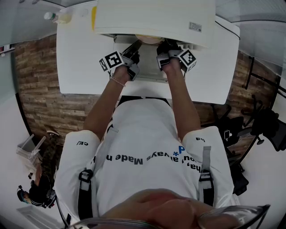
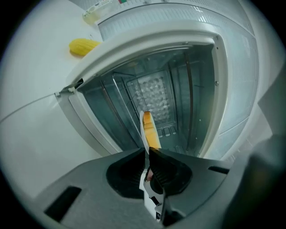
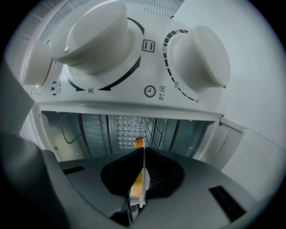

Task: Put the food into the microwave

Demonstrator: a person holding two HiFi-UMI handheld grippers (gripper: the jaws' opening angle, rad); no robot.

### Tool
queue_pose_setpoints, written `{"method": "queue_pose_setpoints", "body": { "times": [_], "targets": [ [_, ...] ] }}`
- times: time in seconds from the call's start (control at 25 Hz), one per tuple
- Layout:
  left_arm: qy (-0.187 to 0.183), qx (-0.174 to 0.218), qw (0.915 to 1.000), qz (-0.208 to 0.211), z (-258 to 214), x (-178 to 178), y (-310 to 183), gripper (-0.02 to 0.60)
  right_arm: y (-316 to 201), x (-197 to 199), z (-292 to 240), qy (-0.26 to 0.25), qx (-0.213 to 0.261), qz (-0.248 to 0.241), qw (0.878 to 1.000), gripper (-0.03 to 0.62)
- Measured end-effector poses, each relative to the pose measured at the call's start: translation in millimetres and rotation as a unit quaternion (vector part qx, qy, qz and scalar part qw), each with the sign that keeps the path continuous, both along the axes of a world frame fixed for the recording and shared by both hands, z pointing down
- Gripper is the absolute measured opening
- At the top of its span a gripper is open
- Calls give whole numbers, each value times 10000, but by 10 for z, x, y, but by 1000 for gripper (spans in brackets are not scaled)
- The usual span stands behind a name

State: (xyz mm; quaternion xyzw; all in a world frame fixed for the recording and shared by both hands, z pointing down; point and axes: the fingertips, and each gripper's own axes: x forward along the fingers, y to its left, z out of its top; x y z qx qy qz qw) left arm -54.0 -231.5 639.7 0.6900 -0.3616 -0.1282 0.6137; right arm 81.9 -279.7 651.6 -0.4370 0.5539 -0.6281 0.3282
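Note:
A thin white plate (image 2: 145, 127) carrying orange food (image 2: 152, 134) is held edge-on in front of the open microwave cavity (image 2: 156, 89). My left gripper (image 2: 147, 151) is shut on the plate's rim. On the opposite rim of the plate (image 3: 142, 176) my right gripper (image 3: 144, 150) is shut too, with the orange food (image 3: 139, 142) showing past its jaws. In the head view the left gripper (image 1: 132, 53) and the right gripper (image 1: 166, 51) reach side by side under the white microwave (image 1: 154, 18), the plate (image 1: 149, 39) between them at the opening.
Two large white knobs (image 3: 91, 33) (image 3: 201, 56) sit on the panel above the cavity. A yellow corn cob (image 2: 82, 46) and a clear bottle (image 2: 96, 10) lie on the white table (image 1: 80, 58) left of the microwave. Wooden floor surrounds the table.

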Motion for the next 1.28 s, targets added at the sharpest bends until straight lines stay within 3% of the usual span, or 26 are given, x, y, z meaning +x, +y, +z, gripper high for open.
{"method": "queue_pose_setpoints", "body": {
  "times": [0.36,0.88,1.28],
  "targets": [
    [265,85,9996,74,-84,112,-3,20,-12,26,-17,145,50,27,9999,21],
    [335,-87,9994,42,3,195,-38,21,-37,42,-38,135,100,35,9999,21],
    [578,-212,9965,-571,-15,185,-146,20,-44,52,-93,172,257,-77,9995,29]
  ]
}}
